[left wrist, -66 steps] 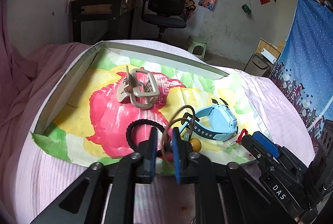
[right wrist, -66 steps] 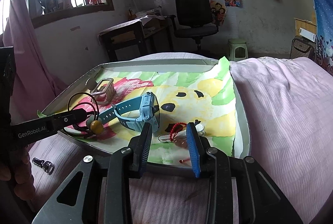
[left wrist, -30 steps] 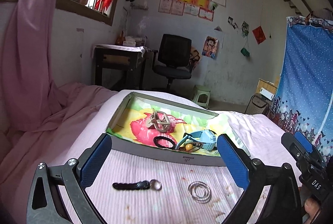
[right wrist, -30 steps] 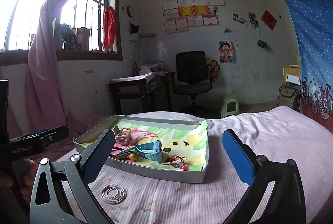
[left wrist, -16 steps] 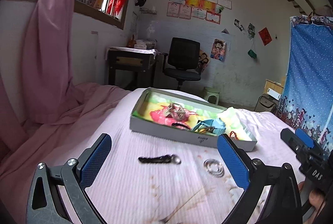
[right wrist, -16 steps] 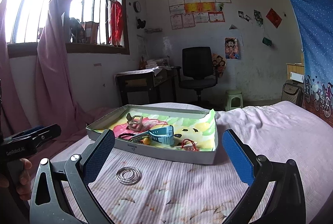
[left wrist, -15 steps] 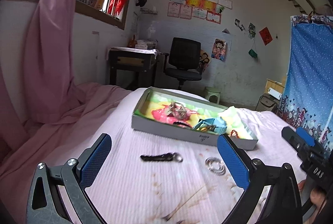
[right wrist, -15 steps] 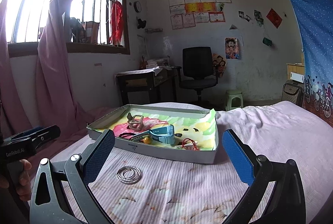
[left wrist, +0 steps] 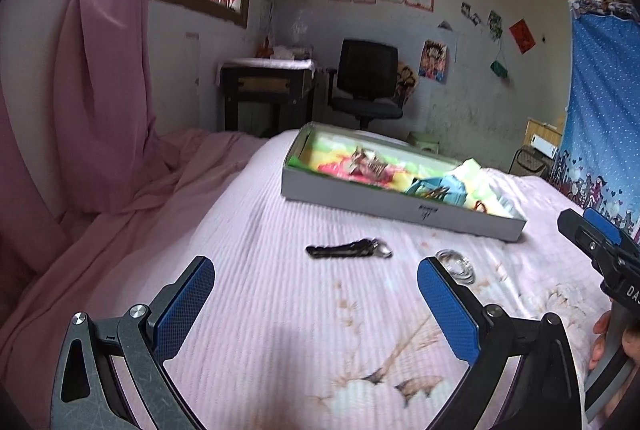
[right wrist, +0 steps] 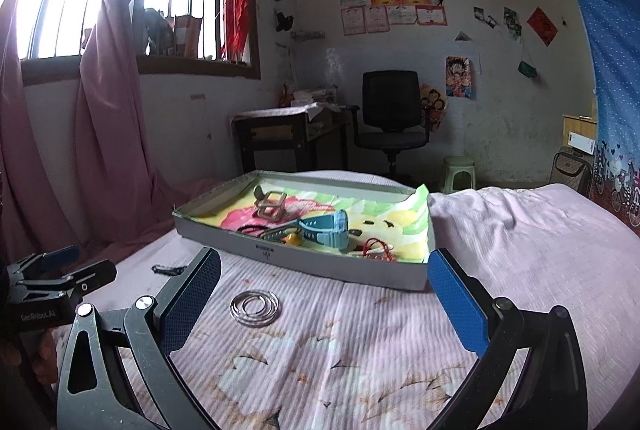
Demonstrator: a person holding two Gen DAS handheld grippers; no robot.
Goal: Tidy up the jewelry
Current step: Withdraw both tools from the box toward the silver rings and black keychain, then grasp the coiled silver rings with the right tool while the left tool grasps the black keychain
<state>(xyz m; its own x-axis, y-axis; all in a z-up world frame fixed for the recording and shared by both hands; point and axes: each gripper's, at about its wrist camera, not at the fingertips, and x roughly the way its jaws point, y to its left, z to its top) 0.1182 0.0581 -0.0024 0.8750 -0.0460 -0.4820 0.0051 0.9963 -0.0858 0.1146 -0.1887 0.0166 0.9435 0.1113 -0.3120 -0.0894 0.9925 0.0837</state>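
Both grippers (left wrist: 316, 294) (right wrist: 324, 290) gape wide, empty; the tray (right wrist: 320, 266) holds a blue watch (right wrist: 326, 226).

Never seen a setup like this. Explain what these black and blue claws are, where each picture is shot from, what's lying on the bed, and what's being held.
These are two handheld grippers, each with its own camera looking out along its fingers. One picture comes from the left gripper, the other from the right gripper. Both are wide open and hold nothing. On the pink bedsheet sits a shallow tray holding a blue watch, a beige hair claw and a red cord. Outside it lie silver bangles and a black strap with a ring.
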